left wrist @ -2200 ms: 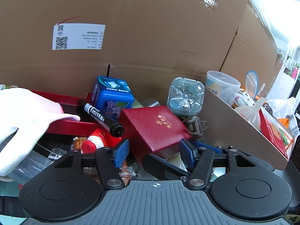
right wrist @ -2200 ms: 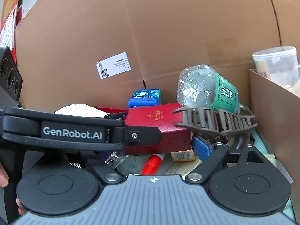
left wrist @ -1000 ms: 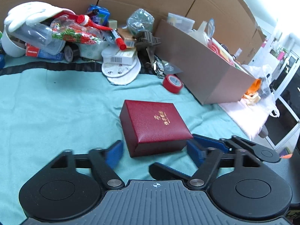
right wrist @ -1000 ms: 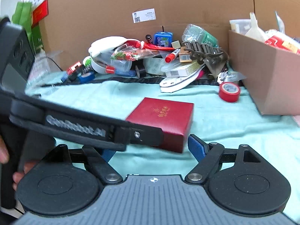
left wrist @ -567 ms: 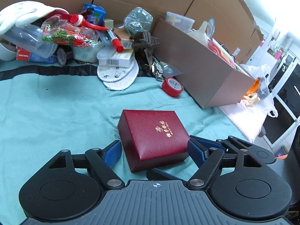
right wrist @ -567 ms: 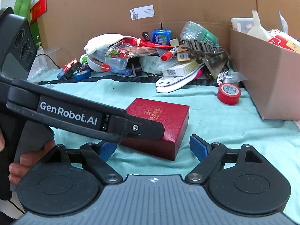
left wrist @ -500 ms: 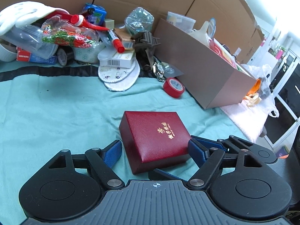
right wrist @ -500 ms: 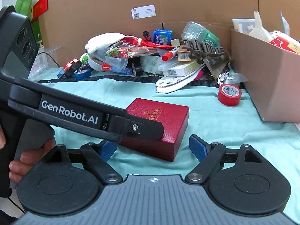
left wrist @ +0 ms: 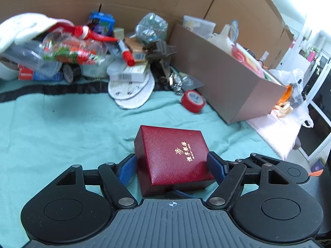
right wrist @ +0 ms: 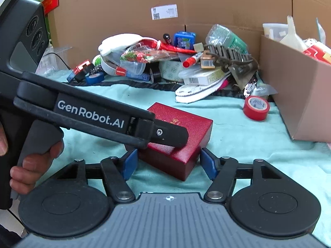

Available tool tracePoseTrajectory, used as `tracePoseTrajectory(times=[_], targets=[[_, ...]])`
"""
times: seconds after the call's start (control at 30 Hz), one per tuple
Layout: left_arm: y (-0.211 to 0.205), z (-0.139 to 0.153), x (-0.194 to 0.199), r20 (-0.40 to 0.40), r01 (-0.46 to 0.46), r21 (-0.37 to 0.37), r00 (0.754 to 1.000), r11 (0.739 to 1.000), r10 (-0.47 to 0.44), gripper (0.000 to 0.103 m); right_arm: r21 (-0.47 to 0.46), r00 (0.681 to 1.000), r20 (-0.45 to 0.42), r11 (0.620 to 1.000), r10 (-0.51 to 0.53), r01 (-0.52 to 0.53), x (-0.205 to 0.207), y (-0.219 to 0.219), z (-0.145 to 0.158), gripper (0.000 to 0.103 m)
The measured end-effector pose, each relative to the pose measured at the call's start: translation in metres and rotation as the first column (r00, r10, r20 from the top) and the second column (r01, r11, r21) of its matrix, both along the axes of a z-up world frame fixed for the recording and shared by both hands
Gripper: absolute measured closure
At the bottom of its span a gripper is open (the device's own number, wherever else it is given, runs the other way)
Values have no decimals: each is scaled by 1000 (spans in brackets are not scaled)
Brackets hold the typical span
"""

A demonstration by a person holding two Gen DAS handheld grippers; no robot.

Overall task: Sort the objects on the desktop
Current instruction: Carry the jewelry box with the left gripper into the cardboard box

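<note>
A dark red gift box (left wrist: 172, 157) with gold lettering sits between the blue pads of my left gripper (left wrist: 172, 167), whose jaws close against its two sides. The box rests on or just above the teal cloth (left wrist: 62, 128). In the right wrist view the same box (right wrist: 186, 136) lies between the fingers of my right gripper (right wrist: 168, 162), which is open and not touching it. The left gripper's black arm (right wrist: 93, 115) crosses over the box in that view.
A pile of clutter (left wrist: 93, 47) lies along the cardboard back wall: a white glove, plastic bottles, a red marker, white insoles. A red tape roll (left wrist: 193, 101) lies beside an open cardboard box (left wrist: 227, 78) of items on the right.
The left gripper carried the red box out of the pile back to the near part of the cloth and lowered it. The right gripper drew close around the box.
</note>
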State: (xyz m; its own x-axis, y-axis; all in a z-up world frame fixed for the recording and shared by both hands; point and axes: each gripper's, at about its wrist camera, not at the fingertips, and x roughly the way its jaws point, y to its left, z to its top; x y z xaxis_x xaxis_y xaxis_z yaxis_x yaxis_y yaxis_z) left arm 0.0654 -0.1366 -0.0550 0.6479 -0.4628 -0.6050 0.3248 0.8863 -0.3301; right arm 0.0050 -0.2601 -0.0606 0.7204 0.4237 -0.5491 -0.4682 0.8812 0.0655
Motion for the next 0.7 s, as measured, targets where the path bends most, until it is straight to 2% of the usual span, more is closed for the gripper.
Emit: tracePoseTrajectory(times=[0.07, 0.37, 0.7], targets=[[-3, 7, -3, 22, 4, 5, 1000, 1000, -4, 22, -5, 1000, 15, 1000, -4, 5, -3, -2, 5, 33], [-29, 54, -3, 140, 57, 4, 988, 998, -57, 22, 9, 989, 133, 998, -71, 70, -12, -22, 44, 33], [-88, 115, 25, 293, 143, 28, 945, 989, -145, 22, 38, 941, 281, 982, -189, 186, 8, -66, 94, 33]])
